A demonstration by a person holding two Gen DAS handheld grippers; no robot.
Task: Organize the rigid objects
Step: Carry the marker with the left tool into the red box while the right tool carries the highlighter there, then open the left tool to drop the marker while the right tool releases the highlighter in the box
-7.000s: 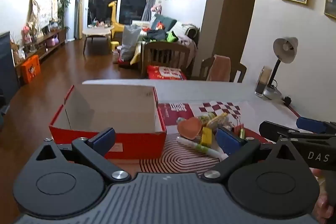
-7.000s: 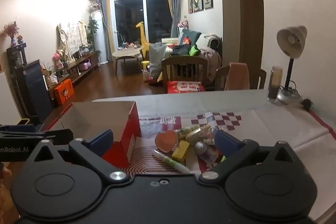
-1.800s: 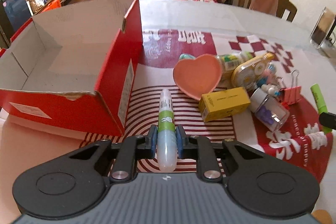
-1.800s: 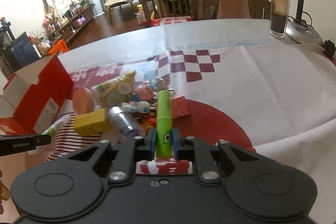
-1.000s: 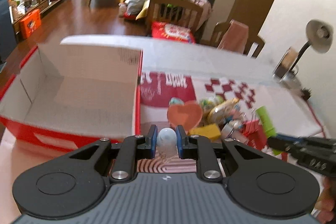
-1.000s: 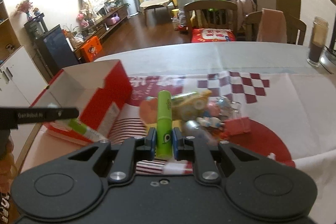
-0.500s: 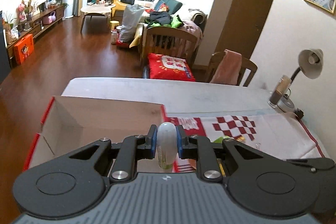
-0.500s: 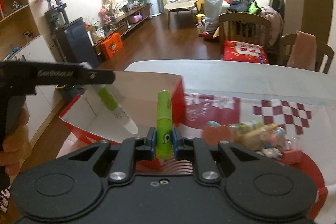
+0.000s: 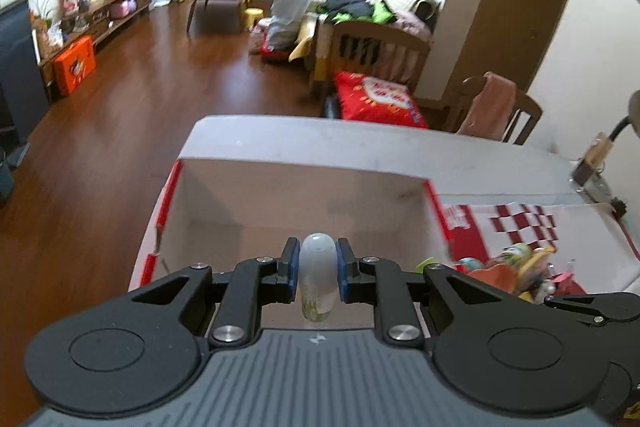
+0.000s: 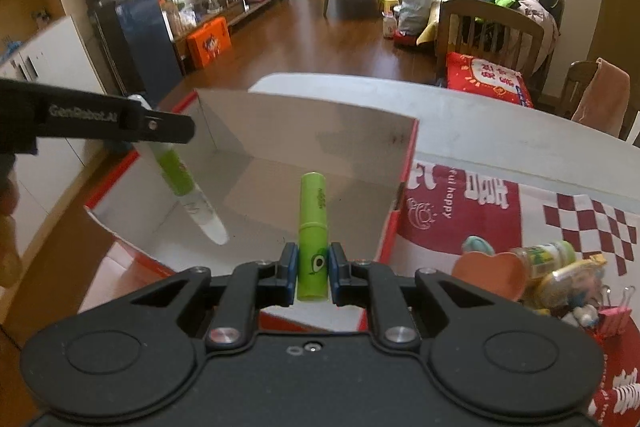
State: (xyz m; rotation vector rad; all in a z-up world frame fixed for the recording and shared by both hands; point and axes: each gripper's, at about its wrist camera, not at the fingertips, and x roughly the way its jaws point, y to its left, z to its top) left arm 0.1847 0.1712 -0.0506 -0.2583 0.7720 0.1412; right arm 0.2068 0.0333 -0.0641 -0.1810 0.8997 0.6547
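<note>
The left tongs [image 9: 318, 269] are clenched on a translucent white tube with a green label [image 9: 318, 275], gripped across its body so the capped end hangs down over the open box; the right-wrist view shows it slanting, tip lowest, above the box floor. The right tongs [image 10: 313, 269] are likewise clamped on a bright green plastic marker with a cartoon eye [image 10: 313, 227], held near its base so most of its length juts forward over the near wall. Both grips look chosen for a clean drop: one opening of the jaws should let each piece fall inside.

Below them sits the single red cardboard box with a pale interior [image 10: 304, 131], lidless and, as far as can be seen, with nothing lying in it yet.

To the right, on the patterned red-and-white cloth over the counter [image 10: 460, 119], waits the remaining pile: one orange heart-shaped dish [image 10: 490, 273], one pink binder clip [image 10: 614, 311], and a few small bottles and toys too jumbled to count.

So: two tongs, two items carried, one box.
</note>
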